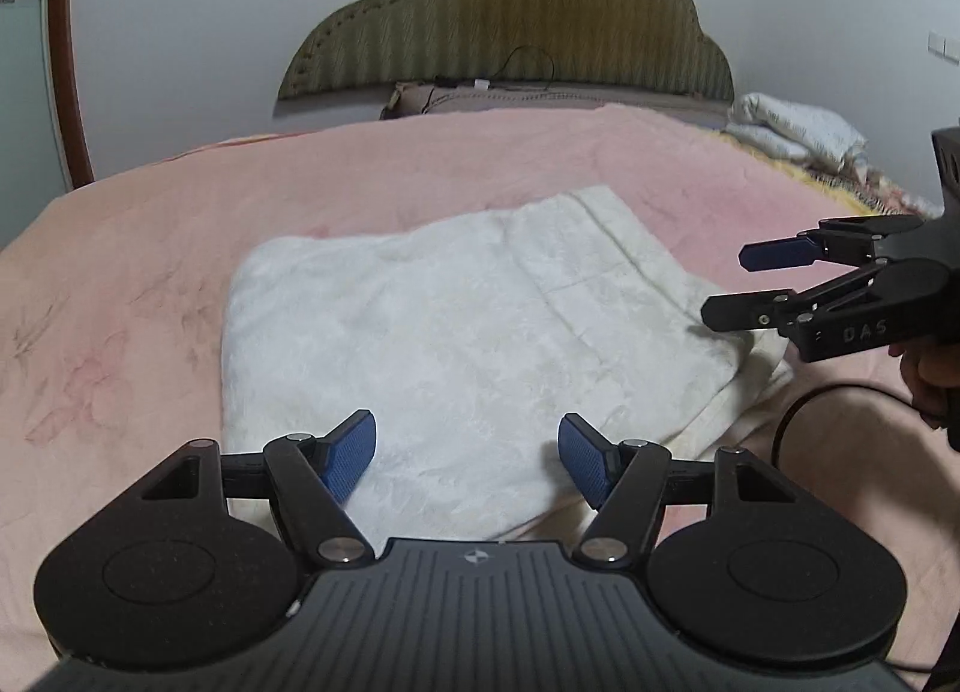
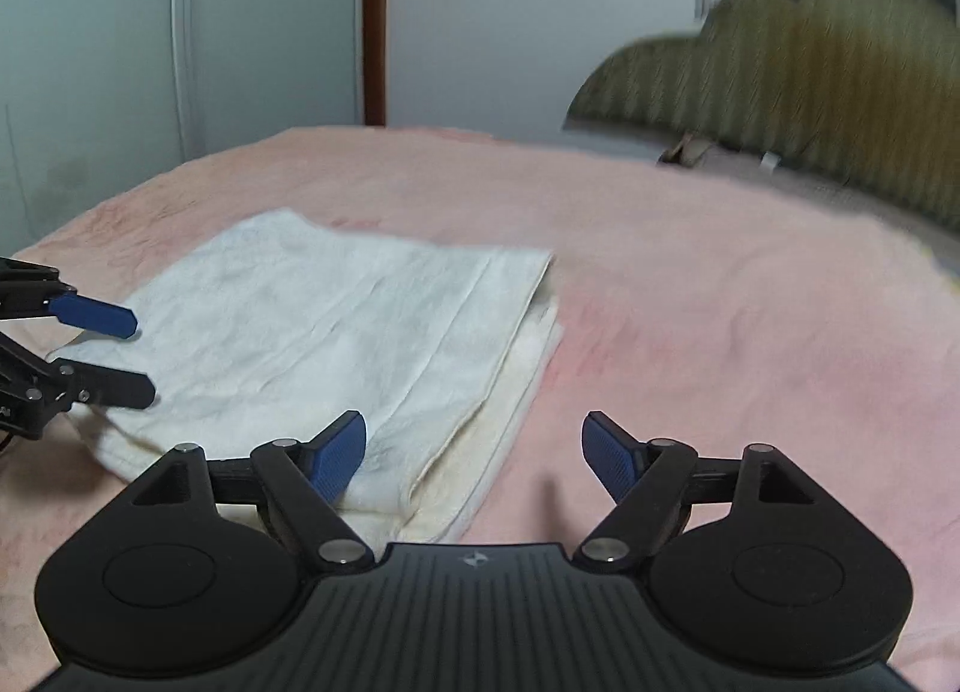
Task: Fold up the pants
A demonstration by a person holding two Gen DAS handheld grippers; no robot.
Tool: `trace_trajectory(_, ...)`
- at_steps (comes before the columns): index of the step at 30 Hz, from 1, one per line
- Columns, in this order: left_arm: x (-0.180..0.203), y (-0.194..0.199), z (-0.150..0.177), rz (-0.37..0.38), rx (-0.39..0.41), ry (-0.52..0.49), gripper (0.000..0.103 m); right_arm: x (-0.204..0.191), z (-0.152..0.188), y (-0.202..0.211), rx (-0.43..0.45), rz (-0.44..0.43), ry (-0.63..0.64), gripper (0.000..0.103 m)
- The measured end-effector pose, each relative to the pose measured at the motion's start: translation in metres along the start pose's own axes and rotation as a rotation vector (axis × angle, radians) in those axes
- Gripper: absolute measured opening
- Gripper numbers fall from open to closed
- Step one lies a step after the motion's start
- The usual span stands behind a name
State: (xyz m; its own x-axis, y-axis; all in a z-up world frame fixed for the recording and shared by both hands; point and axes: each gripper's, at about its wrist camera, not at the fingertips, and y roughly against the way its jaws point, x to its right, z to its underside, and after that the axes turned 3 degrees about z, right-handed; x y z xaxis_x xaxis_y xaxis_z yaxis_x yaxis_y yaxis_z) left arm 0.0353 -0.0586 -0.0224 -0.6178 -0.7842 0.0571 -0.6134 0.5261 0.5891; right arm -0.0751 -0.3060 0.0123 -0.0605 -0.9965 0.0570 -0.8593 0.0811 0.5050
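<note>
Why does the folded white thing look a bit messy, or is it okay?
Mostly okay. The white pants lie folded flat on the pink blanket, but the layers do not line up: a creamier lower layer peeks out along the right and near edges. Both the left gripper and right gripper are open, holding nothing.

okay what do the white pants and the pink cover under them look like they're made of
White pants: probably a soft woven or jacquard cloth, matte, with a faint raised pattern and limp folded layers; the exact fibre is unclear.
Pink cover: seems a plush fleece blanket, judging by its fuzzy, dull surface with brushed streaks and faint printed marks.
</note>
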Motion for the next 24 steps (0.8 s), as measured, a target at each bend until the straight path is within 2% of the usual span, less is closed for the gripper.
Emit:
trace_trajectory(2, -0.005, 0.0, -0.003, 0.008, 0.012, 0.044, 0.071, -0.008, -0.009, 0.0, 0.046, -0.028, 0.004, 0.079)
trace_trajectory(4, -0.012, -0.002, -0.006, -0.021, 0.021, 0.094, 0.071, -0.018, -0.017, -0.008, 0.068, -0.08, 0.001, 0.079)
trace_trajectory(6, -0.023, -0.004, -0.007, -0.047, 0.019, 0.165, 0.071, -0.032, -0.02, -0.017, 0.057, -0.116, 0.024, 0.08)
trace_trajectory(8, -0.036, -0.004, -0.006, -0.047, 0.012, 0.255, 0.071, -0.045, -0.02, -0.027, 0.03, -0.135, 0.051, 0.08)
trace_trajectory(10, -0.043, -0.004, -0.003, -0.042, 0.01, 0.304, 0.071, -0.052, -0.016, -0.036, 0.0, -0.156, 0.06, 0.08)
trace_trajectory(12, -0.042, -0.002, 0.0, -0.069, 0.023, 0.295, 0.071, -0.055, -0.009, -0.045, -0.031, -0.166, 0.053, 0.08)
trace_trajectory(15, -0.033, -0.002, 0.002, -0.134, 0.051, 0.24, 0.071, -0.049, 0.0, -0.045, -0.01, -0.187, 0.001, 0.083)
trace_trajectory(18, -0.032, -0.004, 0.004, -0.154, 0.055, 0.225, 0.071, -0.046, 0.01, -0.043, 0.024, -0.206, -0.024, 0.085)
trace_trajectory(20, -0.038, -0.002, 0.004, -0.15, 0.065, 0.255, 0.073, -0.048, 0.016, -0.043, 0.043, -0.212, -0.014, 0.088)
trace_trajectory(21, -0.044, 0.0, 0.004, -0.146, 0.07, 0.287, 0.074, -0.05, 0.015, -0.043, 0.042, -0.216, -0.004, 0.093)
trace_trajectory(24, -0.065, 0.003, 0.007, -0.107, 0.078, 0.397, 0.075, -0.056, 0.014, -0.043, 0.036, -0.201, 0.029, 0.096)
